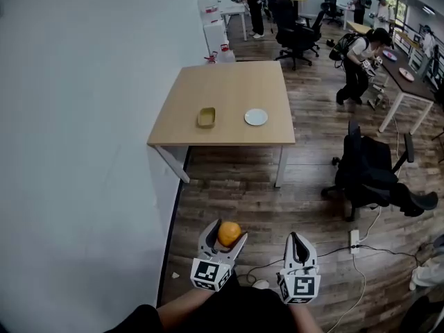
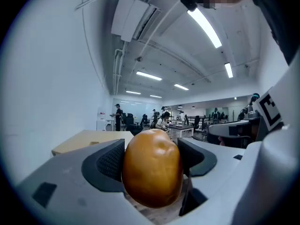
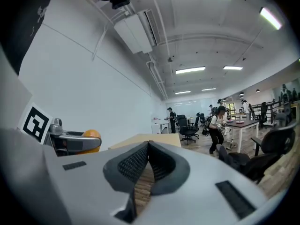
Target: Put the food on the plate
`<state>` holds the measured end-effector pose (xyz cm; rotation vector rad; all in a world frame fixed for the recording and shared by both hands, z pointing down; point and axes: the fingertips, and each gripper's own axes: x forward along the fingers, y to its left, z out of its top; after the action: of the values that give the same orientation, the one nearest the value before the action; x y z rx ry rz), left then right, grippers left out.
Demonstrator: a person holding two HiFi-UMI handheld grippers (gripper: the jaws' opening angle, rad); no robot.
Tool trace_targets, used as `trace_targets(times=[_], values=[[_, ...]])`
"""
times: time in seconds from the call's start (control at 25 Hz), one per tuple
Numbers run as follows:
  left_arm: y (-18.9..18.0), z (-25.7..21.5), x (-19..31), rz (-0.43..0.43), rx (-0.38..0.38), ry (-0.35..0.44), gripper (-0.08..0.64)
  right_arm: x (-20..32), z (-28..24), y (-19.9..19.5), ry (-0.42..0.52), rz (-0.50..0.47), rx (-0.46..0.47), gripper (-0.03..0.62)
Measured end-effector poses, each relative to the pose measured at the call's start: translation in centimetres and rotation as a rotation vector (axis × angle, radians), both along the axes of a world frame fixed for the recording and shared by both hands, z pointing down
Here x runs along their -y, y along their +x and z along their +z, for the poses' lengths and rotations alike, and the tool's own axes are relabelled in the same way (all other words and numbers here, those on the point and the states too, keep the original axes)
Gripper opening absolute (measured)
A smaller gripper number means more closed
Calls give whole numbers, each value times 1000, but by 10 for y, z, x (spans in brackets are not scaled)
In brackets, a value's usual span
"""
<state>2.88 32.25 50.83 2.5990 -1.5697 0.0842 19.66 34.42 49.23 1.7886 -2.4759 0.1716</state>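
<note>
- Left gripper point(image 1: 229, 229) clamps an orange-brown food piece point(image 2: 152, 168) between its pads, above the wooden floor.
- Right gripper point(image 1: 297, 238) alongside, jaws pressed together, empty.
- White plate point(image 1: 256, 117) sits near the table's point(image 1: 236, 82) front edge, well apart, beside a tan dish point(image 1: 206, 117).
- Rounded food could slip in transit or roll off the plate.

Open-plan office: wooden desks point(image 1: 229, 89), black swivel chairs point(image 1: 368, 165), ceiling strip lights point(image 2: 204, 28).
</note>
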Motion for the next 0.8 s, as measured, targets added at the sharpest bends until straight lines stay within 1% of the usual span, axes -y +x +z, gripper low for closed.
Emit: trace_targets(times=[0.08, 0.2, 0.36, 0.48, 0.68, 0.8], values=[[0, -1, 4, 1, 16, 13, 331, 6, 4, 1, -8, -4, 0, 60], [1, 4, 18, 0, 3, 0, 331, 18, 8, 8, -15, 16, 9, 60], [4, 11, 50, 22, -16, -16, 331, 42, 8, 14, -25, 43, -14, 60], [5, 20, 82, 43, -35, -39, 331, 70, 11, 13, -50, 54, -40, 60], [4, 32, 142, 68, -72, -83, 331, 129, 1, -8, -69, 22, -104, 60], [-8, 36, 180, 72, -78, -102, 331, 169, 0, -32, -83, -12, -123, 60]])
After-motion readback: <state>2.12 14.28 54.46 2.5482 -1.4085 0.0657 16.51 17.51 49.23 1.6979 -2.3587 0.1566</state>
